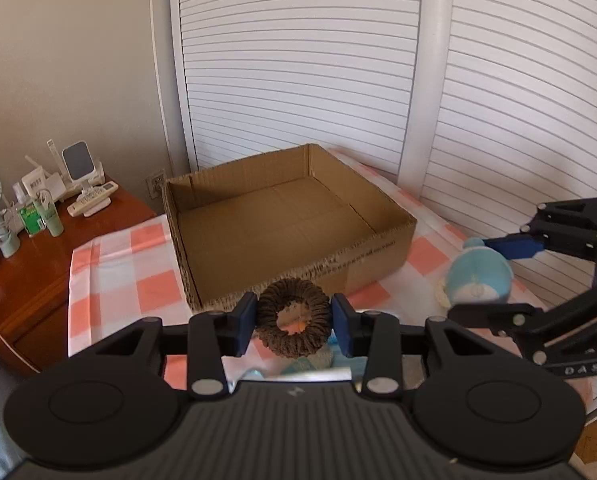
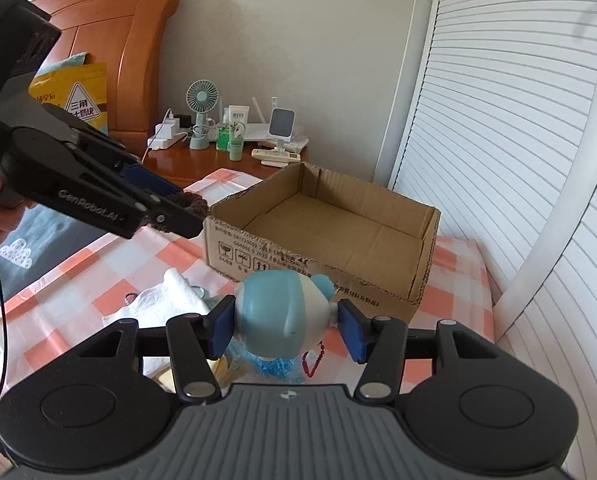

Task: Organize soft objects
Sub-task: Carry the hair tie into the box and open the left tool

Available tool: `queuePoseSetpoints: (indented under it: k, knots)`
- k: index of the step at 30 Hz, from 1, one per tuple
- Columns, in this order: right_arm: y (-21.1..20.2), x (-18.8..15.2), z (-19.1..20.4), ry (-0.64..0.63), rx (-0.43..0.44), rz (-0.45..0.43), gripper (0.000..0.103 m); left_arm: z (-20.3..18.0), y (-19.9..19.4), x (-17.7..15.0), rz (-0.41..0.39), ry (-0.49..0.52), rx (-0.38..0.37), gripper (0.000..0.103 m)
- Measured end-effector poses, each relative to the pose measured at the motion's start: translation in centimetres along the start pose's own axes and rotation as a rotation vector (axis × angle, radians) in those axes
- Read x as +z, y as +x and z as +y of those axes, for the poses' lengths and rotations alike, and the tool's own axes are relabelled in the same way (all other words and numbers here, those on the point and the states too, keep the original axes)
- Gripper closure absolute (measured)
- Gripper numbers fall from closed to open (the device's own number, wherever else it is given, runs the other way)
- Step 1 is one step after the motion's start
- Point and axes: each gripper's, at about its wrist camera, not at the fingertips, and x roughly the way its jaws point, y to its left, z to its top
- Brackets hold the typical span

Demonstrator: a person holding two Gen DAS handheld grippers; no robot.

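The left gripper (image 1: 293,322) pinches the brown ring (image 1: 292,317); the right gripper (image 2: 286,327) loosely brackets the blue plush (image 2: 284,312); each should clear the box (image 1: 394,236) wall before releasing.

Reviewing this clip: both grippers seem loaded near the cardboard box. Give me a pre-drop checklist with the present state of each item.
1. Left gripper clamped on the brown ring: ok, pads press both sides.
2. Right gripper holding the blue plush toy: cannot tell; a small gap shows at the right-hand pad.
3. Cardboard box open, with room inside: ok, nothing visible in it.
4. Ring past the box rim: not ok, it sits in front of the near wall.
5. Plush toy past the box rim: not ok, it is outside the box.
6. Grippers apart from each other: ok.
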Motion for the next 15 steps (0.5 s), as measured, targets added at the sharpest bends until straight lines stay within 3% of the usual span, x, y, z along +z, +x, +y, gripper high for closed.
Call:
queuePoseSetpoints:
  k: [13, 15]
  knots:
    - [1.7, 1.1, -4.1, 0.047, -0.044, 0.003, 0.043, 2.4, 10.3, 8.0, 0.058, 0.016, 0.123, 0.064]
    - [1.9, 1.1, -4.6, 0.057, -0.052, 0.004, 0.043, 2.7, 11.7, 8.6, 0.057, 0.012, 0.154, 0.059]
